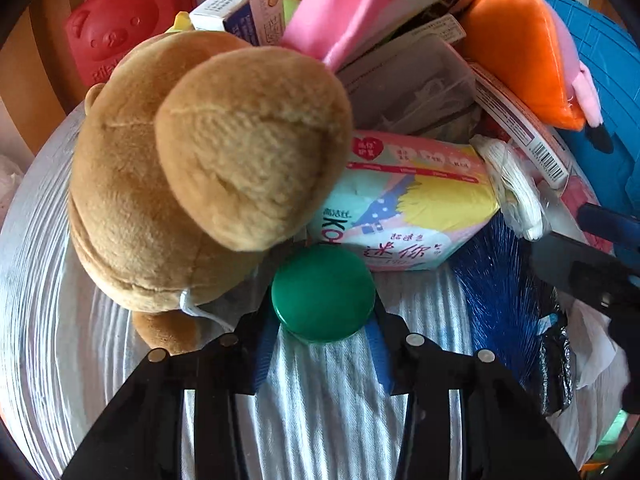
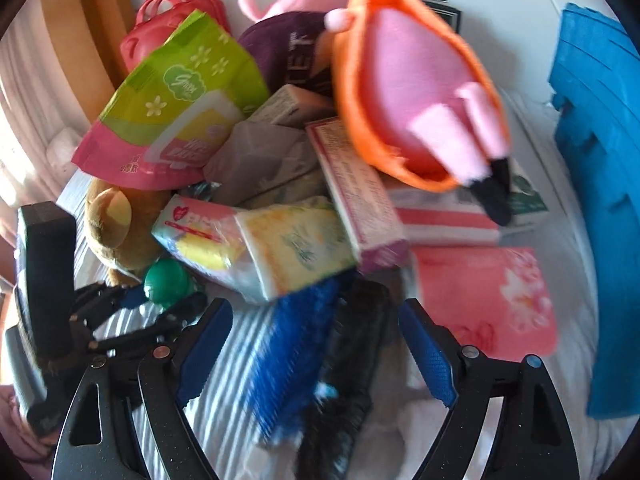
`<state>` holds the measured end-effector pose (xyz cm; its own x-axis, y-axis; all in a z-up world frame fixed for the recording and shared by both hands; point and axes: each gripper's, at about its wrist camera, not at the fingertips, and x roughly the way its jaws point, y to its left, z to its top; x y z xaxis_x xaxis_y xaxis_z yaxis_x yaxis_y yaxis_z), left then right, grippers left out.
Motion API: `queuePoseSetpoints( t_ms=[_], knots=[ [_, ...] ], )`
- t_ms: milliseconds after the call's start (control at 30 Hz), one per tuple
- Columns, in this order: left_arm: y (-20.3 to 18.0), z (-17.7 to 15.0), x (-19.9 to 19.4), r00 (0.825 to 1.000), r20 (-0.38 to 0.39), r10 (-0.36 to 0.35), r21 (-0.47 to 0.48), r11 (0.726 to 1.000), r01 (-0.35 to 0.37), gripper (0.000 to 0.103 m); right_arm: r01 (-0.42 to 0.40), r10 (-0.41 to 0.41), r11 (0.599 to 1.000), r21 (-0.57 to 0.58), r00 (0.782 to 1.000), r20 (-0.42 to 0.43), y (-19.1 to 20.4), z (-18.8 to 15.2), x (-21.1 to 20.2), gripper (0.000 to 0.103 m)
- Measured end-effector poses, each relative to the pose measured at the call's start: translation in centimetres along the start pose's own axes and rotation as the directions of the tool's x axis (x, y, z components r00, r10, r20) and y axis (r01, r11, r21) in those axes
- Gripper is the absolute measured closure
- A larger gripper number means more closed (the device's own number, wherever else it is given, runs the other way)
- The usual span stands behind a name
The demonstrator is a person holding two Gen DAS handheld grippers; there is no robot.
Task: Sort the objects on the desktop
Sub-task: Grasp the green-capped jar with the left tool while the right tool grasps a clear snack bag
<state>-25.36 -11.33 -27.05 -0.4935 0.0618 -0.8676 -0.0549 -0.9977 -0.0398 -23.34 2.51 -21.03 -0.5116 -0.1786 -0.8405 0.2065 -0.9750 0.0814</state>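
A heap of mixed items lies on a white striped cloth (image 1: 320,400). My left gripper (image 1: 323,322) points down at a small green round container (image 1: 323,294), which sits at the foot of a brown teddy bear (image 1: 192,168). One blue pad (image 1: 264,344) touches each side of it. The right wrist view shows the same green container (image 2: 166,280) between the left gripper's (image 2: 160,300) tips. My right gripper (image 2: 316,312) stands wide open over a blue and black packet (image 2: 320,344). Nothing is between its pads, and this view is blurred.
Behind the green container lie a pastel pad packet (image 1: 408,208), boxes, an orange and pink plush (image 1: 528,52) and a pink packet (image 2: 484,296). A blue plastic crate (image 2: 596,200) stands at the right. A red bear case (image 1: 128,20) sits at the far left.
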Motion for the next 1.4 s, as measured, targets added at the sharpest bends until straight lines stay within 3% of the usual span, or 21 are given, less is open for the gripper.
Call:
queuePoseSetpoints(
  t_ms=[33,133,233,267,467,700,800,833,867,900,967,1033,1100,1333,1400],
  knots=[
    [0.0,0.0,0.0,1.0,0.003,0.005,0.005,1.0,-0.005,0.063,0.005,-0.005,1.0,-0.005,1.0,0.0,0.2,0.2,0.4,0.019],
    [-0.1,0.1,-0.2,1.0,0.008,0.018,0.015,1.0,-0.018,0.063,0.018,-0.018,1.0,-0.018,1.0,0.003,0.6,0.9,1.5,0.039],
    [-0.1,0.1,-0.8,1.0,0.019,0.019,0.014,1.0,-0.019,0.063,-0.007,0.007,1.0,-0.022,1.0,-0.003,0.9,1.2,2.1,0.068],
    [-0.1,0.0,-1.2,0.999,0.025,0.019,0.013,1.0,-0.02,0.063,-0.013,0.013,1.0,-0.023,1.0,0.0,1.0,1.1,2.0,0.082],
    [-0.7,-0.4,-3.6,0.998,0.063,0.027,0.015,1.0,-0.028,0.063,-0.046,0.047,0.998,-0.033,0.998,0.039,1.2,0.2,-0.5,0.1],
    [-2.0,-1.5,-7.7,0.99,0.137,0.02,0.031,0.999,-0.024,0.063,-0.082,0.084,0.996,-0.031,0.992,0.095,0.6,-1.0,-4.8,0.1],
    [-2.2,-1.6,-8.0,0.991,0.132,0.023,0.034,0.999,-0.028,0.063,-0.089,0.091,0.996,-0.028,0.994,0.055,0.5,-0.8,-4.3,0.096],
    [-2.2,-1.5,-7.9,0.991,0.129,0.031,0.038,0.999,-0.036,0.063,-0.077,0.077,0.997,-0.016,0.996,0.046,0.5,-0.8,-3.9,0.09],
    [-2.3,-1.8,-7.8,0.991,0.129,0.036,0.04,0.998,-0.041,0.063,-0.073,0.073,0.997,-0.003,0.997,0.035,0.3,-0.8,-3.4,0.069],
    [-2.2,-1.7,-7.5,0.991,0.128,0.039,0.042,0.998,-0.045,0.063,-0.083,0.082,0.996,0.022,0.996,0.028,0.3,-0.7,-2.8,0.041],
    [-2.0,-1.2,-6.5,0.993,0.113,0.043,0.044,0.998,-0.048,0.063,-0.098,0.097,0.993,0.07,0.995,0.025,0.1,-0.5,-2.0,0.025],
    [-1.6,-0.4,-5.3,0.995,0.096,0.028,0.039,0.999,-0.032,0.063,-0.087,0.084,0.992,0.091,0.996,0.028,0.1,-0.1,-1.0,0.026],
    [-1.6,0.2,-4.4,0.995,0.097,0.035,0.041,0.998,-0.039,0.063,-0.07,0.067,0.991,0.115,0.997,0.029,0.0,0.3,-0.1,0.034],
    [-1.8,1.6,-3.4,0.993,0.12,0.009,0.063,0.998,-0.017,0.063,-0.037,0.024,0.972,0.234,0.998,0.057,-1.7,2.5,3.2,0.034],
    [-2.1,1.6,-3.6,0.993,0.121,-0.004,0.069,0.998,-0.005,0.063,-0.058,0.046,0.964,0.258,0.998,0.052,-2.1,2.6,3.5,0.068]
  ],
)
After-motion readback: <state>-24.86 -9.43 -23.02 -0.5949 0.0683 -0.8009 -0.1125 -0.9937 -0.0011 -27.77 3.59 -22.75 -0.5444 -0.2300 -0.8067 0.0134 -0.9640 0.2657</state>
